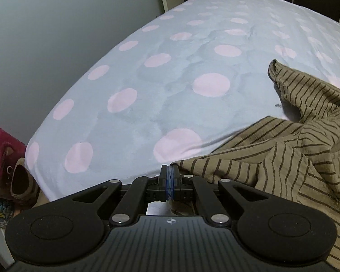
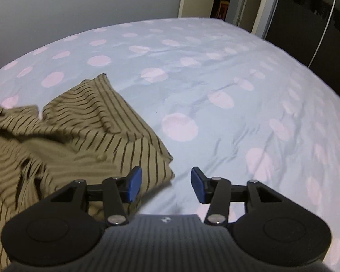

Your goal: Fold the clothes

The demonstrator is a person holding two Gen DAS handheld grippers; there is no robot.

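Left wrist view: the step in hand looks like laying the garment out flat before any fold is made; the left gripper [image 1: 170, 176] has its jaws pressed together, blue pads meeting with no gap between them; an edge of the striped shirt [image 1: 283, 156] comes right up to the right side of the closed tips, and it seems pinched there, though the cloth actually inside the pads is hidden; the rest of the shirt lies crumpled to the right of the jaws and ahead of them, one corner standing up further off; the polka-dot bedsheet [image 1: 170, 90] stretches ahead and to the left of the jaws; a pink plush toy [image 1: 2, 158] sits low at the far left, beside the bed.

Right wrist view: the right gripper [image 2: 166, 185] stands wide open, holding nothing; its left finger pad [image 2: 134, 184] hangs over the near edge of the striped shirt [image 2: 79, 140], whether touching it I cannot tell; the right pad is over bare bedsheet [image 2: 238, 90]; the shirt bulk lies ahead and left of the jaws in loose ridges; the next move likely calls for shifting slightly left and down to bring a hem between the pads, then closing, so both hands can pull the cloth taut.
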